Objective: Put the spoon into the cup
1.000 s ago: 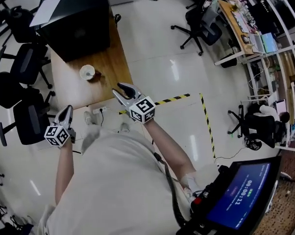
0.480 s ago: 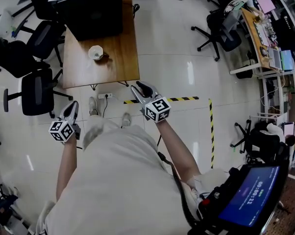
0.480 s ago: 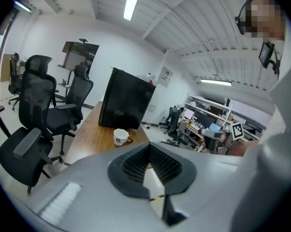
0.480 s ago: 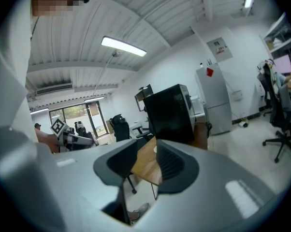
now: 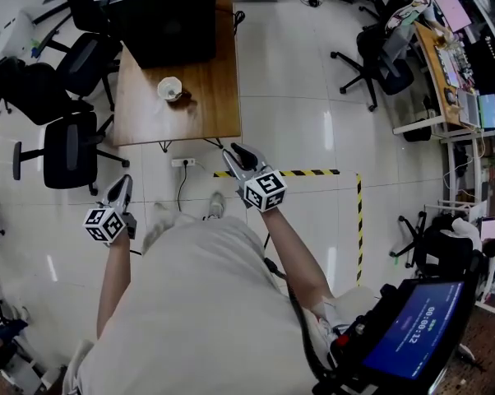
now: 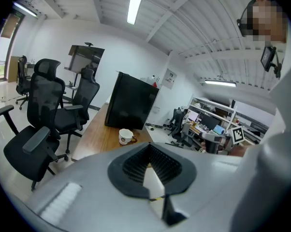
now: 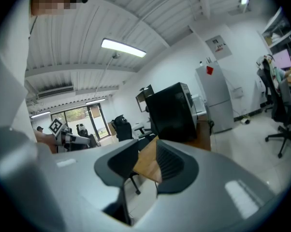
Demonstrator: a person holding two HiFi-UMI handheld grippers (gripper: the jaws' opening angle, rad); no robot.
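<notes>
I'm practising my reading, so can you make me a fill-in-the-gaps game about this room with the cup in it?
1. The white cup stands on a wooden ____.
2. The stripes of the floor tape are yellow and ____.
3. The screen at the bottom right of the head view glows ____.
Missing words: table; black; blue.
</notes>
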